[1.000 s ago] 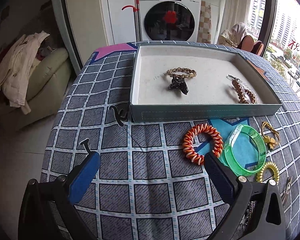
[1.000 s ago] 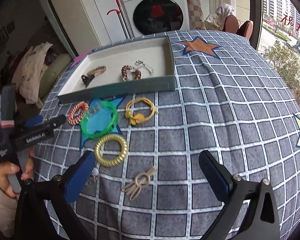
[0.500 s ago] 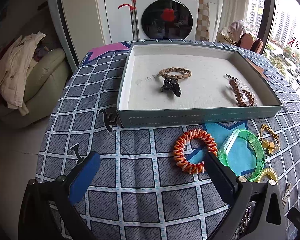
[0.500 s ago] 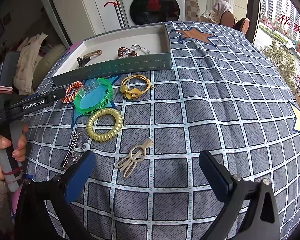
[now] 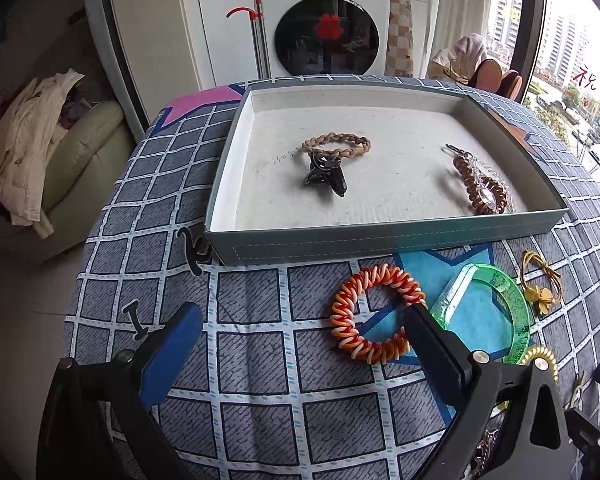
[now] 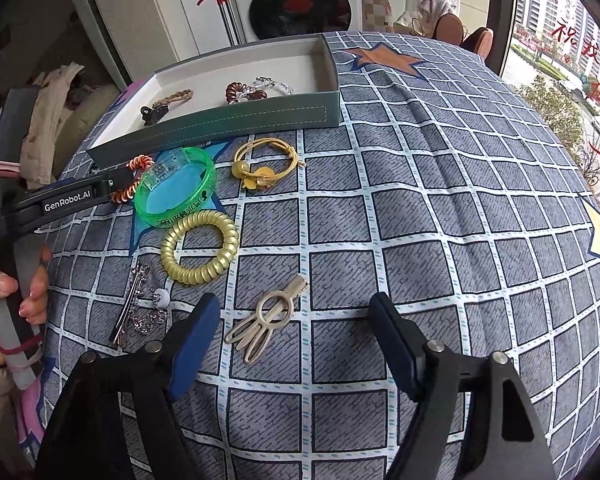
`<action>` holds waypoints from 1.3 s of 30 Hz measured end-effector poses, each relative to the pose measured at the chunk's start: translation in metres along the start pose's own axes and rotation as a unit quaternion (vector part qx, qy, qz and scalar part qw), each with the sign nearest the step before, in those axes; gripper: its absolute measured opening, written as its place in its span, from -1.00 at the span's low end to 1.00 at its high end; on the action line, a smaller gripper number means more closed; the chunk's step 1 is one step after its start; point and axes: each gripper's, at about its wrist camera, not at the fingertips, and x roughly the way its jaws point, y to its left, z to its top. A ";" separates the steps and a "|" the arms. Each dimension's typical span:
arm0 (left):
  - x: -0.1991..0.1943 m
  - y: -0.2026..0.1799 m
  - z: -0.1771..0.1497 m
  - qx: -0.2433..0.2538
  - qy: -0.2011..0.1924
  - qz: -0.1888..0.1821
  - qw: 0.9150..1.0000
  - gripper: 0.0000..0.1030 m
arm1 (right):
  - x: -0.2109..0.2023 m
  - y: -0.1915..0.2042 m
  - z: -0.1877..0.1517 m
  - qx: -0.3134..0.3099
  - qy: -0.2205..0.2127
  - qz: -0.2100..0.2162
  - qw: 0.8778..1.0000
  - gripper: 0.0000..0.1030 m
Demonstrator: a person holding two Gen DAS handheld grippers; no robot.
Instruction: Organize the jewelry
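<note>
My right gripper (image 6: 294, 322), jaws just narrowing yet empty, should straddle the cream hair clip (image 6: 266, 318) squarely; left gripper (image 5: 300, 338) waits open.

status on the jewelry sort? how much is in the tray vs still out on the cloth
Done: the tray holds a braided band, a black claw clip, a brown coil tie.
In hand: nothing. The right gripper, jaws just narrowing but open, frames the beige clip; the left gripper is open, empty.
Left: orange coil, green bangle, yellow tie, gold coil, silver barrette.
</note>
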 end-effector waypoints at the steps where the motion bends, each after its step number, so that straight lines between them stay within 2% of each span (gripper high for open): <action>1: 0.000 -0.001 0.000 0.000 -0.001 -0.001 1.000 1.00 | 0.001 0.001 0.000 0.000 -0.001 -0.003 1.000 0.49; 4: 0.002 -0.004 0.001 0.004 0.006 -0.007 1.000 0.98 | 0.003 0.005 0.001 -0.004 -0.003 -0.008 1.000 0.46; 7: 0.005 -0.010 0.001 0.012 0.008 -0.010 1.000 0.83 | 0.005 0.011 0.000 -0.022 -0.006 -0.026 0.999 0.42; 9: 0.006 -0.014 0.000 0.017 0.009 -0.010 1.000 0.81 | 0.006 0.016 -0.002 -0.040 -0.010 -0.043 0.998 0.39; 11: 0.006 -0.016 -0.001 0.023 0.006 -0.011 1.000 0.79 | 0.005 0.018 -0.003 -0.046 -0.015 -0.042 0.998 0.30; 13: 0.005 -0.016 -0.002 0.026 0.005 -0.021 0.999 0.67 | 0.005 0.018 -0.003 -0.047 -0.016 -0.040 0.998 0.26; 16: 0.003 -0.019 -0.003 0.032 0.003 -0.021 0.999 0.60 | 0.004 0.017 -0.003 -0.047 -0.018 -0.038 0.998 0.10; 17: 0.002 -0.020 -0.004 0.032 0.003 -0.028 0.999 0.48 | 0.003 0.017 -0.003 -0.046 -0.018 -0.038 0.998 0.07; 19: 0.000 -0.022 -0.006 0.033 0.003 -0.036 0.999 0.37 | 0.003 0.016 -0.003 -0.045 -0.018 -0.039 0.998 0.03; 22: -0.003 -0.028 -0.007 0.044 0.001 -0.051 0.998 0.00 | 0.002 0.016 -0.003 -0.045 -0.016 -0.038 0.998 -0.05; 24: -0.004 -0.033 -0.009 0.058 -0.003 -0.045 0.997 -0.11 | 0.001 0.017 -0.003 -0.046 -0.016 -0.038 0.998 -0.13; 25: -0.005 -0.035 -0.009 0.062 -0.004 -0.050 0.997 -0.37 | 0.001 0.017 -0.003 -0.047 -0.015 -0.037 0.998 -0.17; 27: -0.005 -0.035 -0.010 0.063 -0.002 -0.053 0.997 -0.38 | 0.000 0.018 -0.003 -0.049 -0.015 -0.035 0.998 -0.33; 29: -0.007 -0.034 -0.011 0.059 -0.001 -0.057 0.997 -0.38 | 0.000 0.019 -0.003 -0.049 -0.016 -0.033 0.998 -0.58; 32: -0.010 -0.030 -0.014 0.053 0.000 -0.060 0.997 -0.38 | -0.001 0.018 -0.004 -0.047 -0.017 -0.031 0.998 -0.60; 39: -0.023 -0.020 -0.019 0.038 -0.006 -0.056 0.998 -0.38 | -0.008 0.007 -0.005 -0.024 -0.018 0.003 1.000 -0.60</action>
